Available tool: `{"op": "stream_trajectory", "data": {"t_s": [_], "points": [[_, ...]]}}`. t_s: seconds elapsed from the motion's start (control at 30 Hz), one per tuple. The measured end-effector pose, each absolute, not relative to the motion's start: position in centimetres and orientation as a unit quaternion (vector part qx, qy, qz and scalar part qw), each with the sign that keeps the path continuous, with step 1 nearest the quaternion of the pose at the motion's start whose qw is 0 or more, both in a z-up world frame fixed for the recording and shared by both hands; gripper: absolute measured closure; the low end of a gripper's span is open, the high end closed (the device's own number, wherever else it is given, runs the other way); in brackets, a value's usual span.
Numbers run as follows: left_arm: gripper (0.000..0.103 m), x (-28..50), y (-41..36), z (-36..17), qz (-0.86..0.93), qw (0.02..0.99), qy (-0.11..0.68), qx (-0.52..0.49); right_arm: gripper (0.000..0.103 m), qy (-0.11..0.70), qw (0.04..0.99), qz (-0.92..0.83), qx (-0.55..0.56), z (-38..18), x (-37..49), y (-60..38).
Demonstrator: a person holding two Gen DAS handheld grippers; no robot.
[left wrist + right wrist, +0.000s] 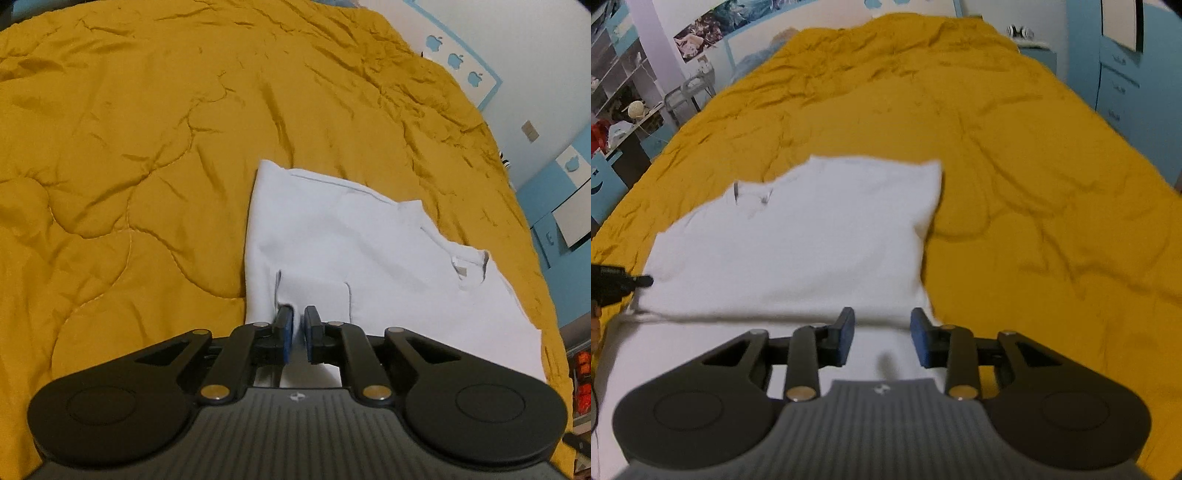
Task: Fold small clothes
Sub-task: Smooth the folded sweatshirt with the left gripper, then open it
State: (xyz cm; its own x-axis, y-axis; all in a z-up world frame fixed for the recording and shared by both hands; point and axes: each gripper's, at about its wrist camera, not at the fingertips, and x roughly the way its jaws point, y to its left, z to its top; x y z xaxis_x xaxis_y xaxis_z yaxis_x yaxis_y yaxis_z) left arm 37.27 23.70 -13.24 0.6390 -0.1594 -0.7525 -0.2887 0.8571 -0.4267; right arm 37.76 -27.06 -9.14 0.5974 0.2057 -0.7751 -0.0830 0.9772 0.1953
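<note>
A small white garment (351,240) lies partly folded on the mustard quilt (129,147), its neck label toward the right. My left gripper (298,332) is low over the garment's near left part. Its blue pads stand a narrow gap apart, white fabric shows in the gap, and I see no pinch. In the right wrist view the same garment (812,240) spreads ahead, with a folded layer edge running just before the fingertips. My right gripper (882,332) hovers over its near right edge, open, nothing between the fingers. The left gripper's black tip (642,281) touches the garment's left edge.
The yellow quilt (1052,166) covers the whole bed, wrinkled, with bare room to the right and beyond the garment. Blue cabinets (1119,81) stand at the right, shelves and a desk (620,92) at the left. A wall with blue apple stickers (454,59) lies behind.
</note>
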Motion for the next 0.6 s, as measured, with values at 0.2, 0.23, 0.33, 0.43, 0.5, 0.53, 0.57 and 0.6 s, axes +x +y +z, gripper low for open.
{"op": "stream_trajectory", "data": {"t_s": [0.2,0.23,0.33,0.43,0.5,0.53,0.57,0.6], "points": [[0.076,36.8,23.9,-11.6,0.027,0.88,0.4,-0.256,0.091,0.448,0.89,0.049,0.073,-10.6,43.9,-27.8],[0.076,37.0,23.7,-11.6,0.024,0.882,0.399,-0.249,0.091,0.445,0.891,0.047,0.075,-10.7,44.6,-27.8],[0.076,37.7,22.9,-12.4,0.029,0.884,0.416,-0.21,0.092,0.445,0.89,0.049,0.086,-11.6,46.3,-27.7],[0.078,37.7,22.6,-13.5,0.036,0.885,0.422,-0.192,0.092,0.461,0.883,0.054,0.074,-13.8,47.9,-27.3],[0.079,37.4,22.8,-13.7,0.038,0.885,0.42,-0.197,0.095,0.478,0.877,0.026,0.036,-15.5,48.7,-27.4],[0.079,37.3,22.9,-13.8,0.037,0.885,0.419,-0.2,0.1,0.48,0.876,0.027,0.043,-15.9,48.8,-27.9],[0.08,37.3,23.0,-13.8,0.035,0.885,0.418,-0.2,0.102,0.481,0.874,0.029,0.055,-16.0,48.8,-28.4],[0.08,37.3,23.0,-13.8,0.034,0.886,0.417,-0.201,0.103,0.481,0.874,0.026,0.056,-15.9,48.7,-28.8]]}}
